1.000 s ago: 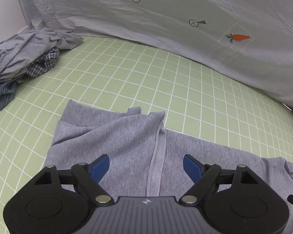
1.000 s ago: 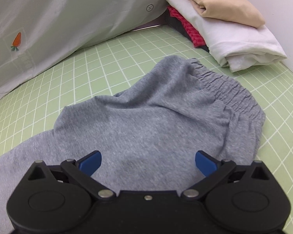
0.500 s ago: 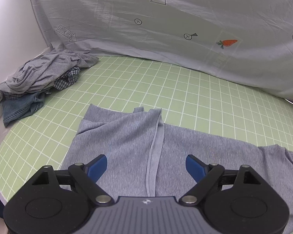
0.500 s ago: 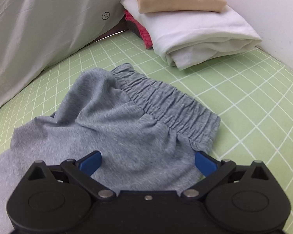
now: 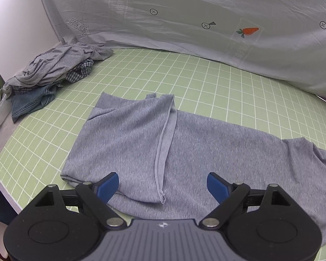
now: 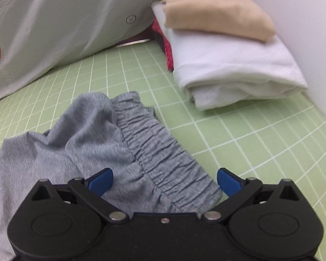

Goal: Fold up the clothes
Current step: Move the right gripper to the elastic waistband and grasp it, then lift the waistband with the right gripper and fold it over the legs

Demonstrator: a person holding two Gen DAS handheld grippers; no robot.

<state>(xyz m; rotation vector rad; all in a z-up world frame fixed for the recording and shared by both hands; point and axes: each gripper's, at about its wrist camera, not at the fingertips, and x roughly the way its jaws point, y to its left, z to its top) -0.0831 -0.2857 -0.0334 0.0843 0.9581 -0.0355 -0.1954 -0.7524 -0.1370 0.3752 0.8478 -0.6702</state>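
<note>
Writing: the pale grey sheet (image 5: 206, 32) hung along the top of the left wrist frame carries arrow shapes; one at upper left reads "LOOK HERE", mirrored, and another at the top edge is cut off. Orange carrot prints and small crossed circles dot the rest of it.
Gripper mark: a small emblem sits at the centre of the left hand-held gripper's body; I cannot read it.
Left hand-held gripper (image 5: 163, 183): low in the frame, held above the near edge of the grey trousers, blue fingertips (image 5: 108, 183) spread wide, nothing between them.
Right hand-held gripper (image 6: 164, 180): at the bottom of its frame, over the elastic waistband (image 6: 163, 161), jaws wide apart with the waistband lying between and below them, not pinched.
Grey trousers (image 5: 184, 148): laid across the middle of the green gridded tabletop (image 5: 184, 76), the leg end folded back over itself at centre left, a hem running down the fold. The waist end, at lower left of the right wrist frame, is rumpled.
Loose pile (image 5: 52, 74): upper left of the left frame, grey, checked and denim pieces heaped on the tabletop.
Folded stack (image 6: 232, 65): upper right of the right frame, beige on white, red beneath, well apart from the trousers.
</note>
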